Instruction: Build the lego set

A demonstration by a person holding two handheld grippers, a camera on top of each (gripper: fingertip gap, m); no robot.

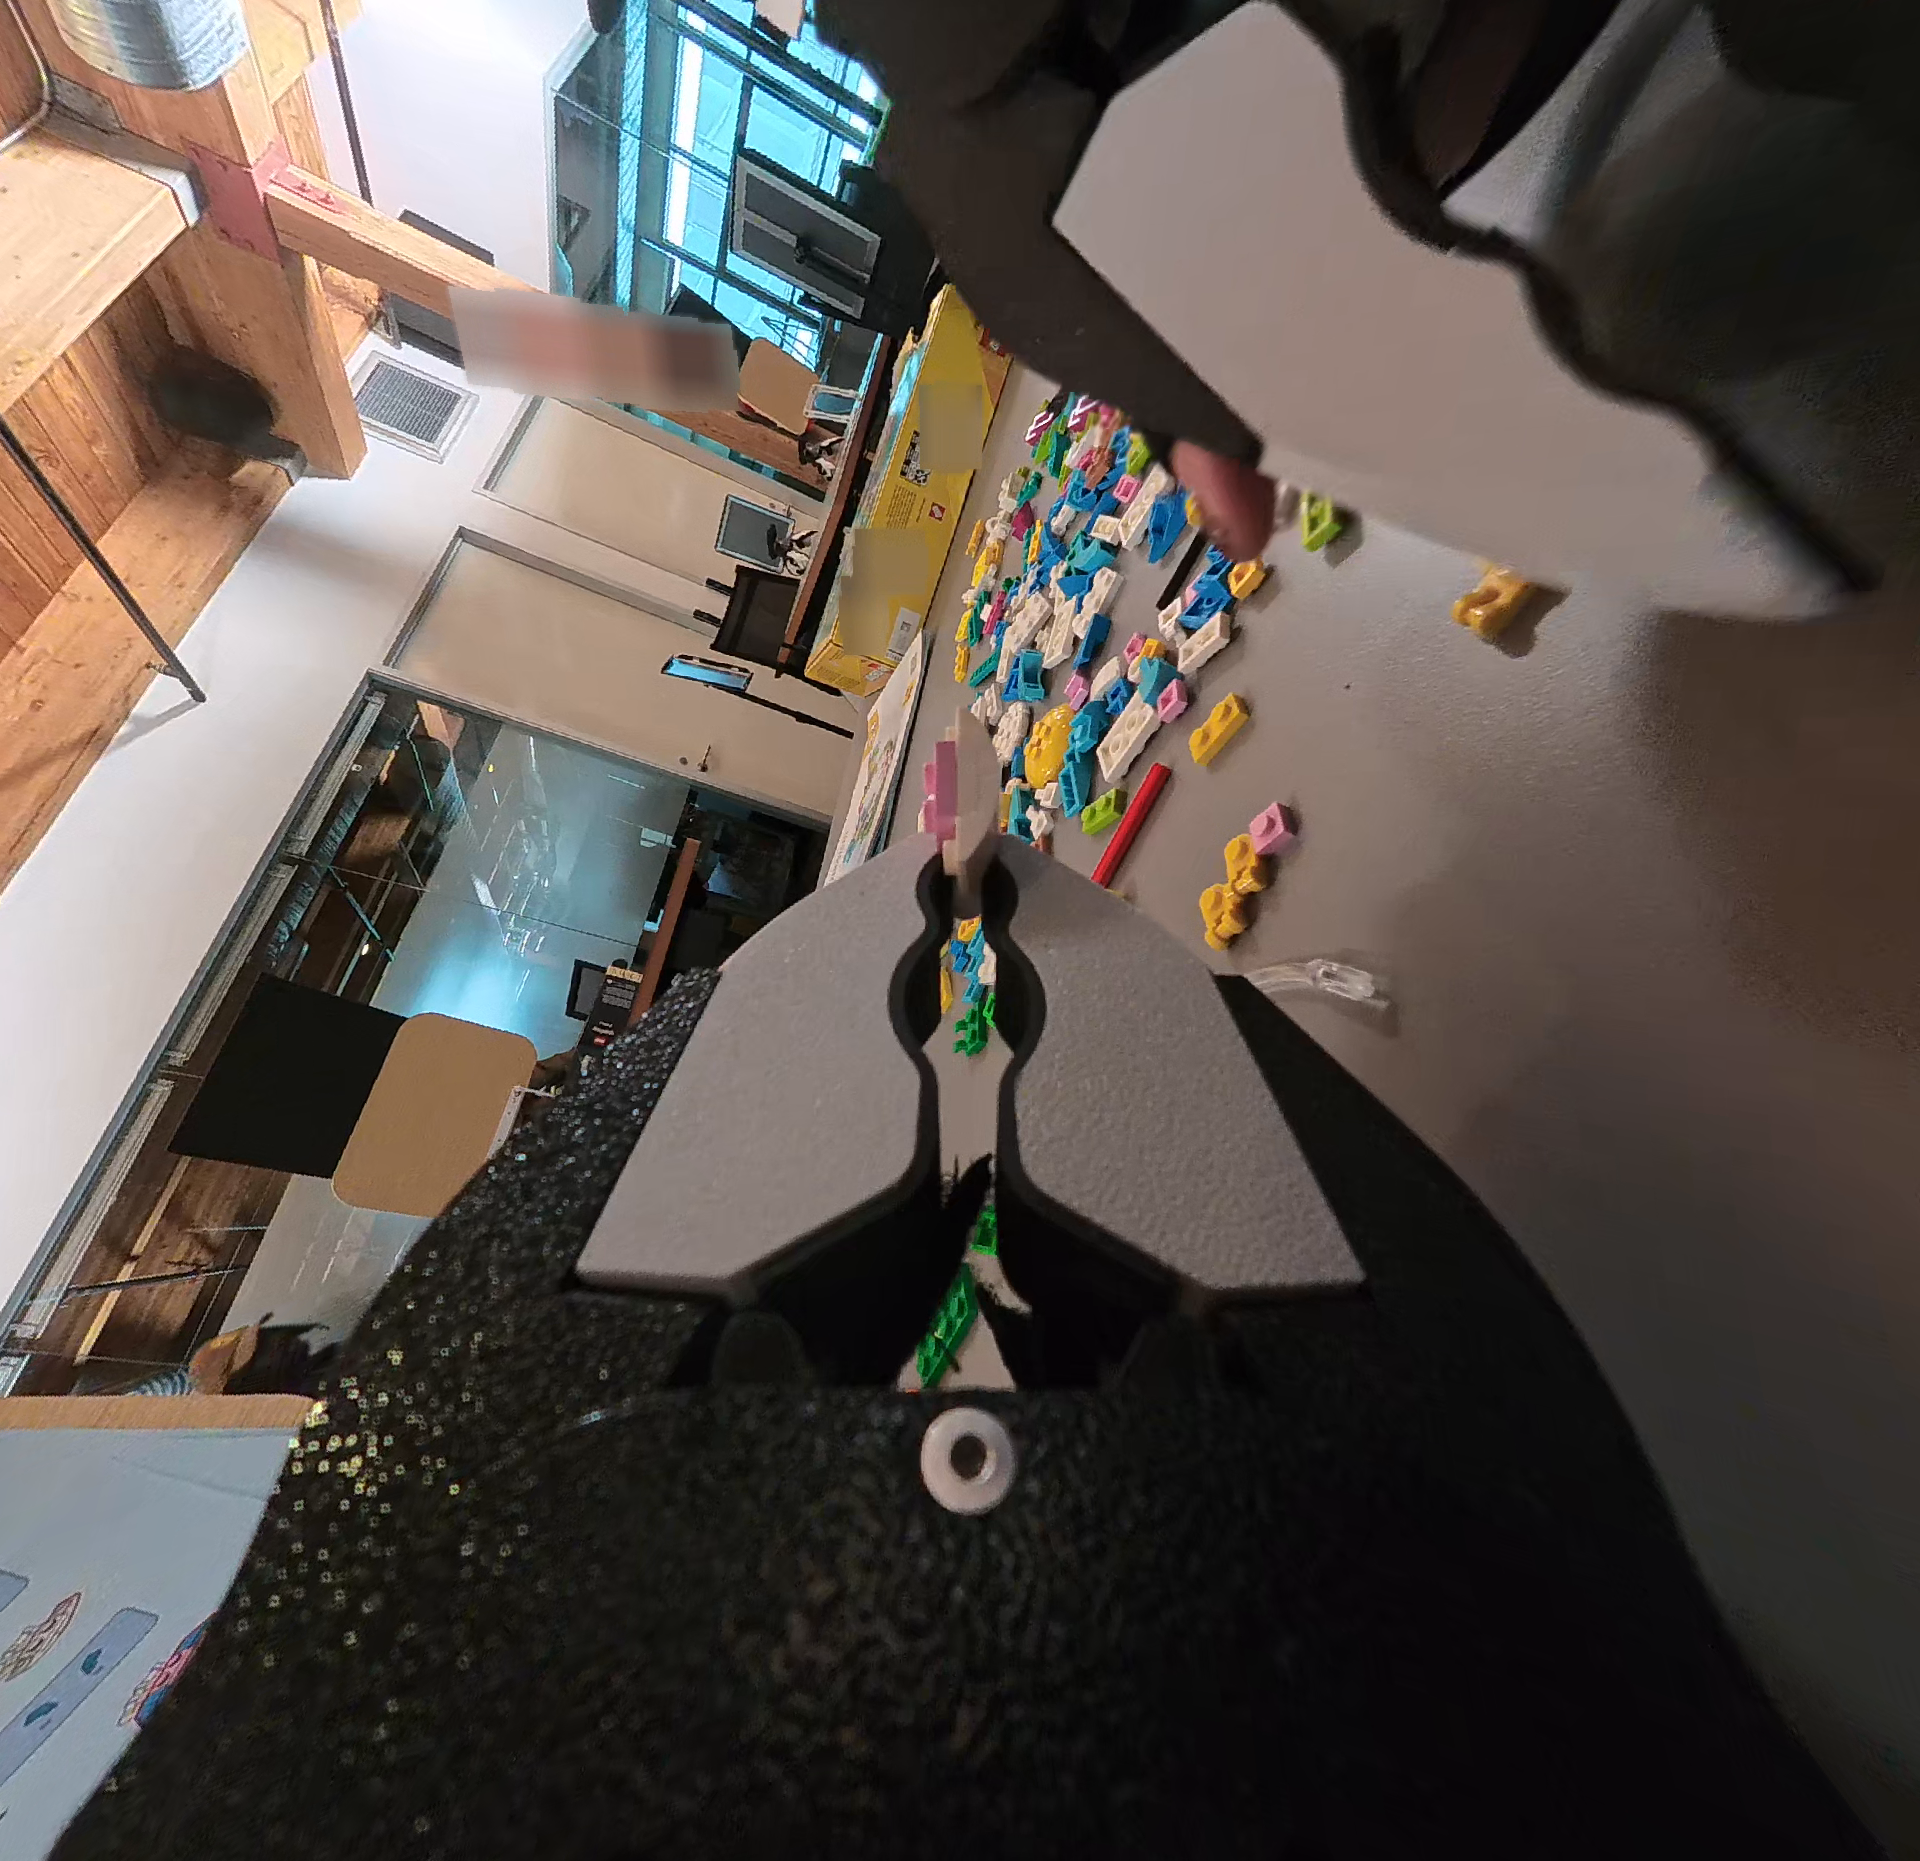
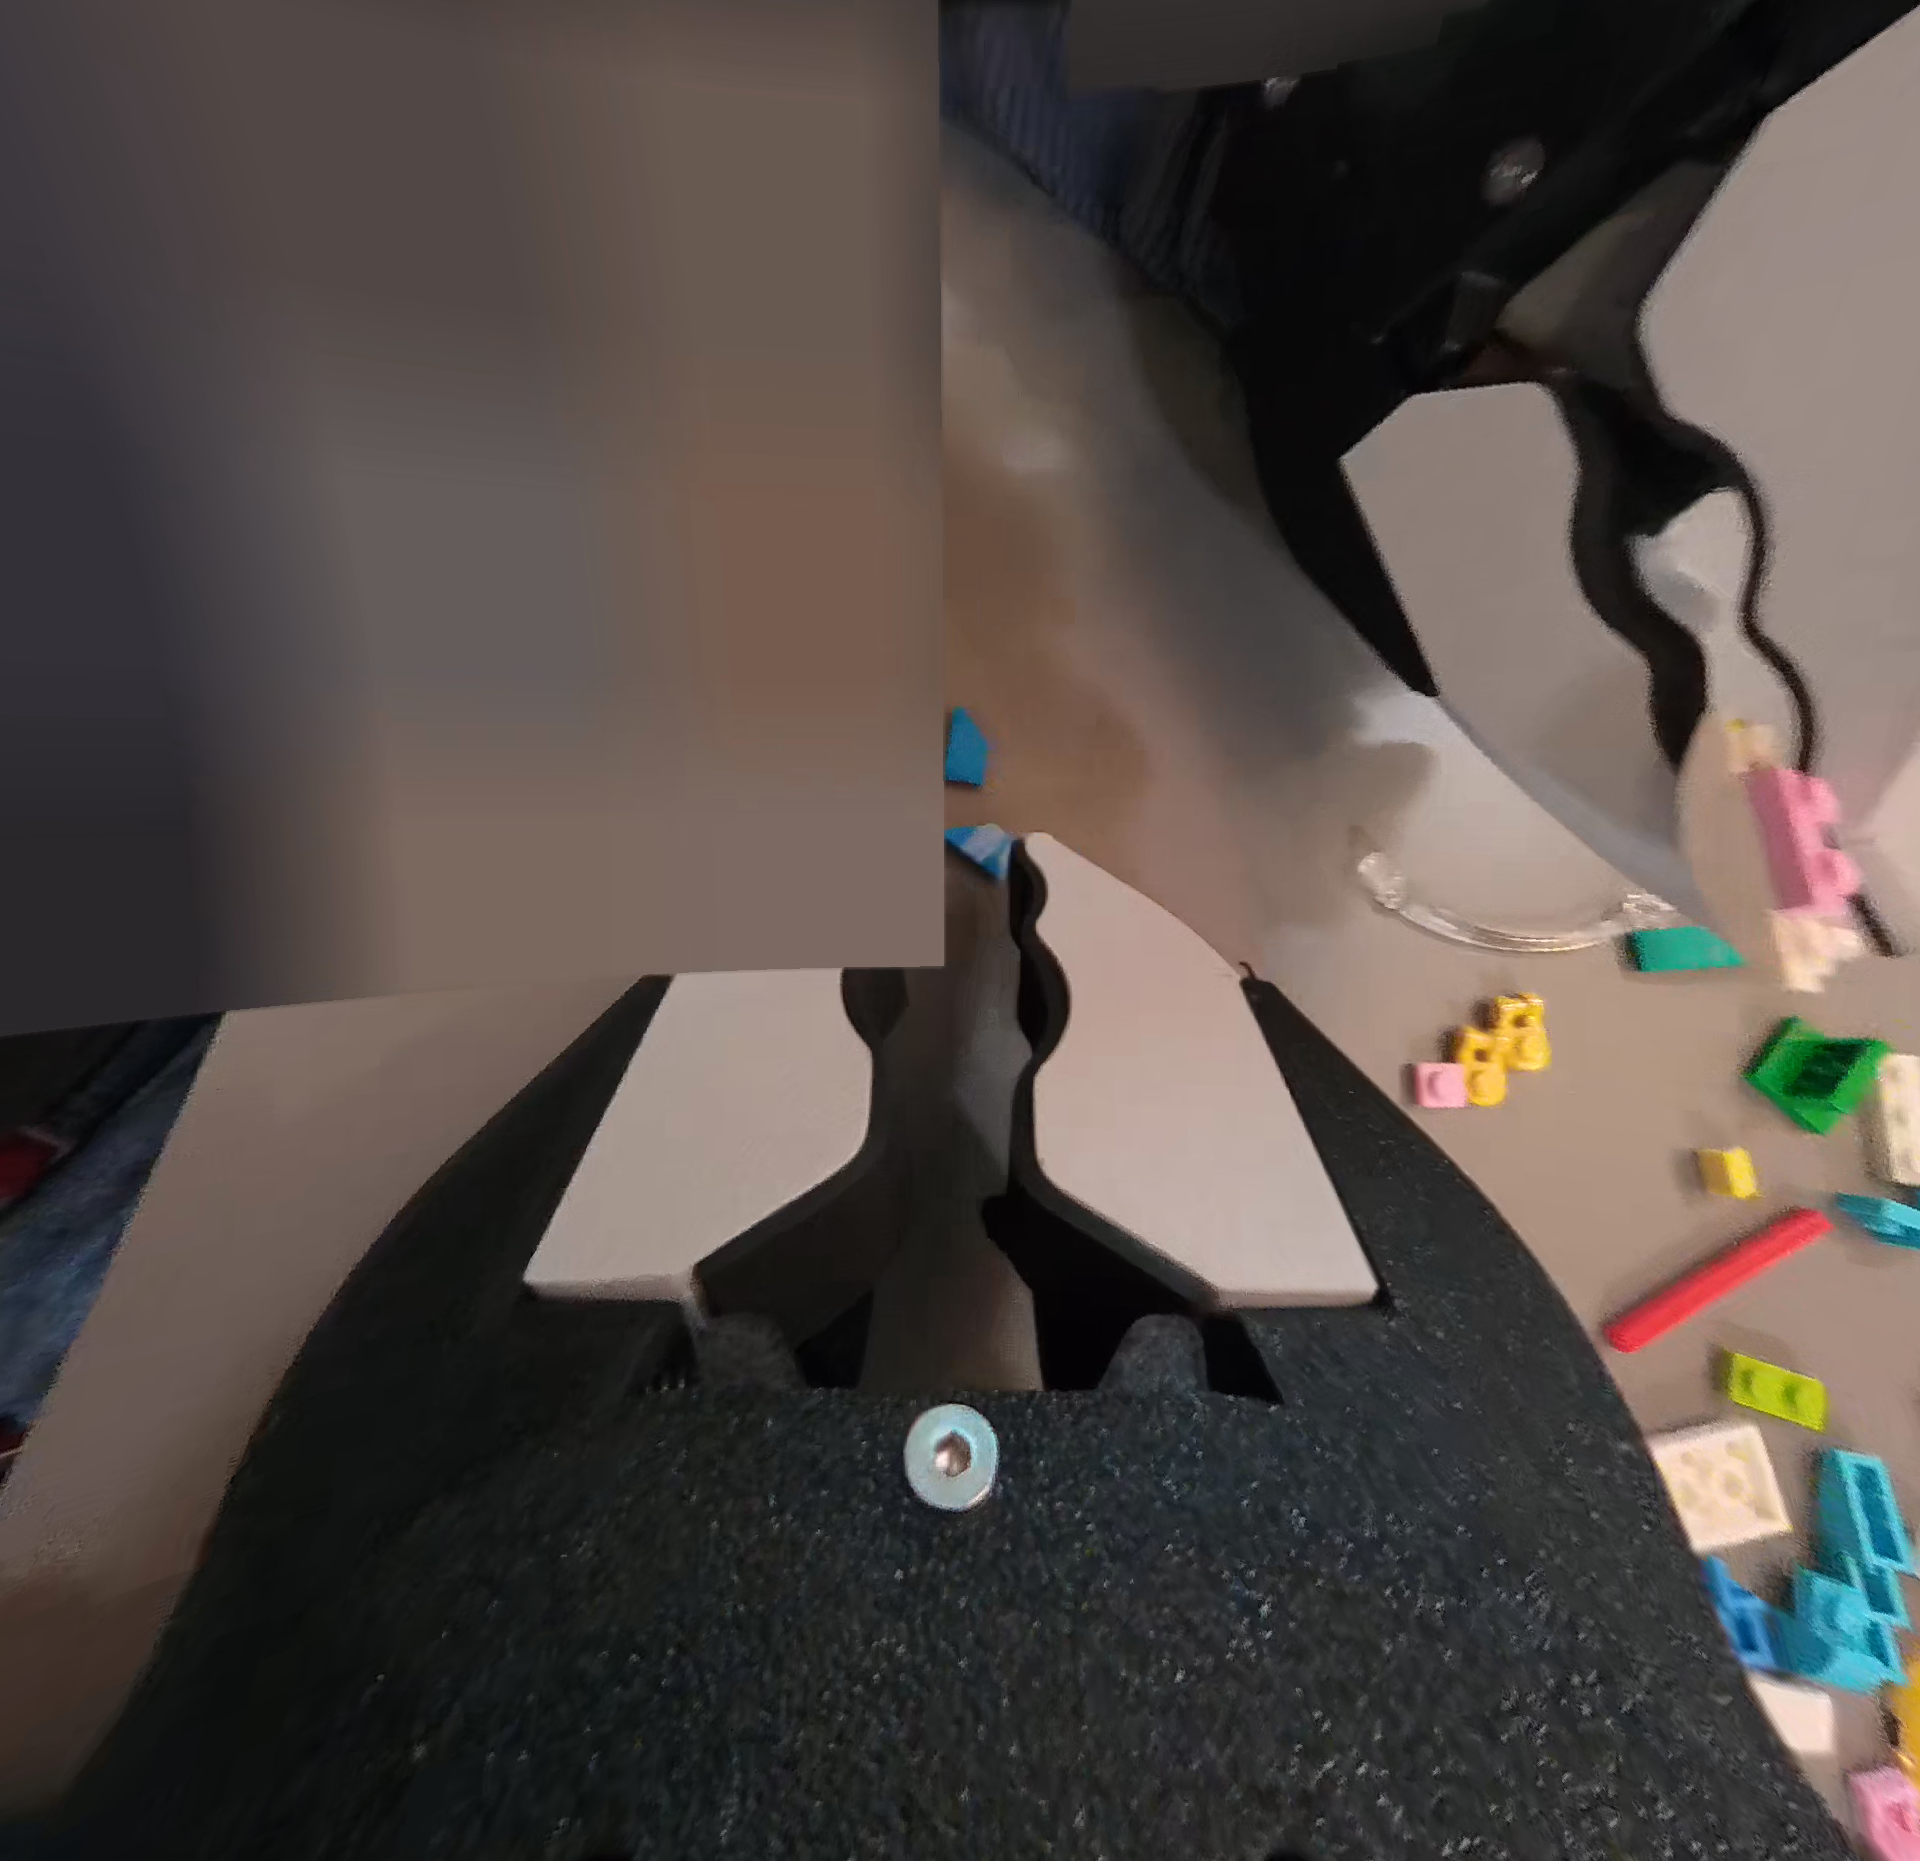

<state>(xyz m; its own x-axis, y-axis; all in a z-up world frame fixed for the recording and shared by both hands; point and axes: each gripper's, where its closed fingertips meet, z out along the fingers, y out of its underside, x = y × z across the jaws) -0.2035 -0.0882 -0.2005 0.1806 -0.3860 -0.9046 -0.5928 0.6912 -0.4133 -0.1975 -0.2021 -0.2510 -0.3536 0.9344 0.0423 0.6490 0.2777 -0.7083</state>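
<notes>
A small assembly of a pale grey rounded plate with pink bricks on its face (image 1: 961, 793) is clamped at the tips of the left gripper (image 1: 961, 866), whose grey fingers (image 1: 831, 1063) are drawn together on the plate's lower edge. The assembly is held raised above the grey tabletop (image 1: 1558, 876). In the right wrist view the same assembly (image 2: 1787, 855) is seen at the tips of the left gripper (image 2: 1756, 731), with a white brick below the pink ones.

The right gripper (image 2: 997, 876) is held over the near table edge; its tips are partly masked, and nothing is seen between its fingers (image 2: 1143, 1105); whether it is released or clenched cannot be told.

Loose bricks in blue, white, yellow, pink and green (image 1: 1081, 616) are spread on the tabletop, uncontained. A yellow cardboard box (image 1: 914, 502) lies beyond the pile; its contents are not visible. A red rod (image 2: 1714, 1281), a cluster of yellow bricks with one pink brick (image 2: 1486, 1053) and a clear curved piece (image 2: 1496, 918) lie apart from the pile
</notes>
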